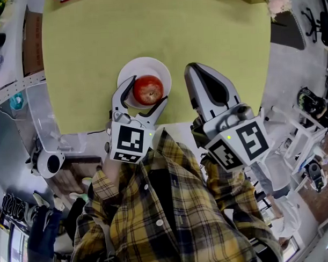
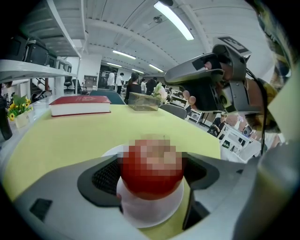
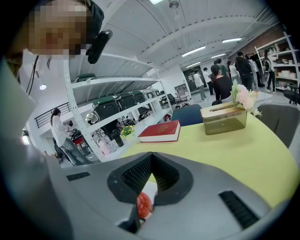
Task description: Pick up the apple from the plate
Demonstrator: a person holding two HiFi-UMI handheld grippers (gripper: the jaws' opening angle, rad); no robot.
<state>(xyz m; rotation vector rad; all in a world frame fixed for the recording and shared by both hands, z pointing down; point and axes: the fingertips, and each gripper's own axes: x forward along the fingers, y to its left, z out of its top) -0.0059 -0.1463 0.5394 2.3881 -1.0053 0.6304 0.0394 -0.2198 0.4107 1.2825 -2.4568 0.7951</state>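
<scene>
Red and glossy, the round apple sits on the small white round plate. The left gripper is closed around it, one pad against each side. The plate rests near the front edge of the yellow-green table. The right gripper is just beside the plate, jaws pressed together, holding nothing.

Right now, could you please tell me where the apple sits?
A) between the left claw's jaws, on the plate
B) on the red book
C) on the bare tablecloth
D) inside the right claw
A: the apple rests on the plate, between the jaws of the left claw.
</scene>
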